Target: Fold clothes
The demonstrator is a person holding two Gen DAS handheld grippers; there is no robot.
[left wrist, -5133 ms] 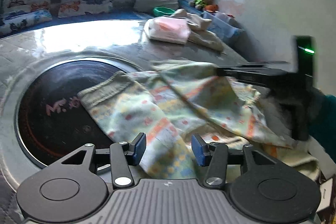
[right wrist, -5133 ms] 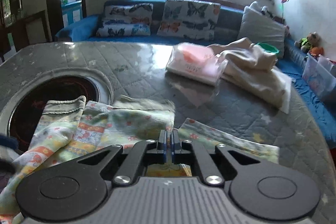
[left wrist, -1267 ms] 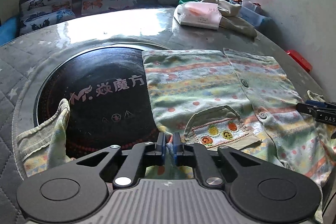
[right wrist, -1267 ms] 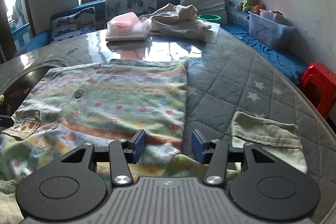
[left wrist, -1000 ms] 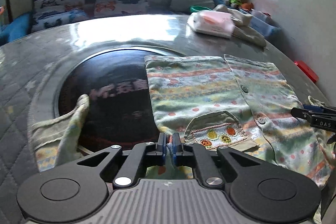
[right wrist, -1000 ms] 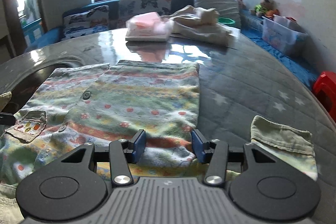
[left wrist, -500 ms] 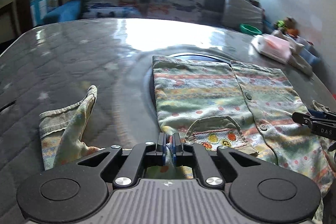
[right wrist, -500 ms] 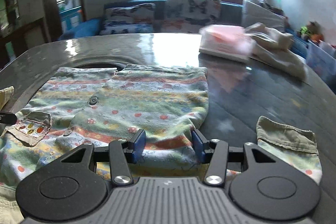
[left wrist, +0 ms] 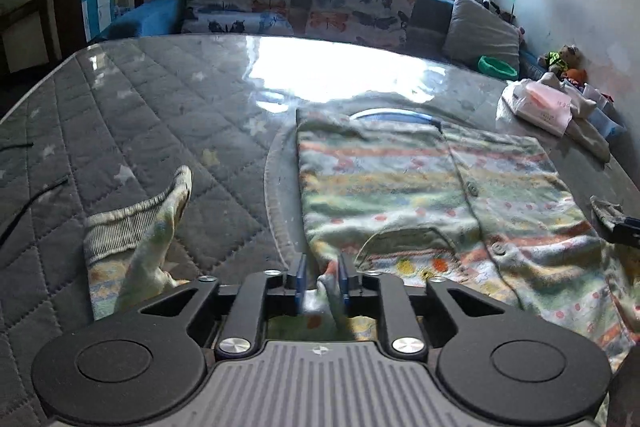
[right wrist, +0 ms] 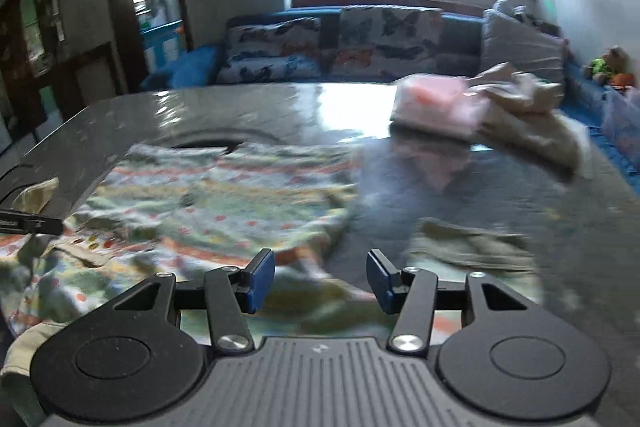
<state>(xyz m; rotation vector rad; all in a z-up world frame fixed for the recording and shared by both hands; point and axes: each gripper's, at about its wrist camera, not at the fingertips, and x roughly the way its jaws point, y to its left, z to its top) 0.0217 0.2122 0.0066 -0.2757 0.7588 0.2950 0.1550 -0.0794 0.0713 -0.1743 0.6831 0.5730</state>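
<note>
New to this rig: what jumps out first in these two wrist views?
The striped, dotted shirt spread flat on the grey quilted table, one sleeve flung out to the left. The left gripper has just been opening, with a fold of the shirt's hem between its jaws. The right gripper is open over the shirt's other edge.

Your left wrist view looks low and close across the shirt (left wrist: 420,195) toward the window; your right wrist view, blurred, faces likewise. Both share shirt, table (right wrist: 248,111), sofa (left wrist: 160,19).
</note>
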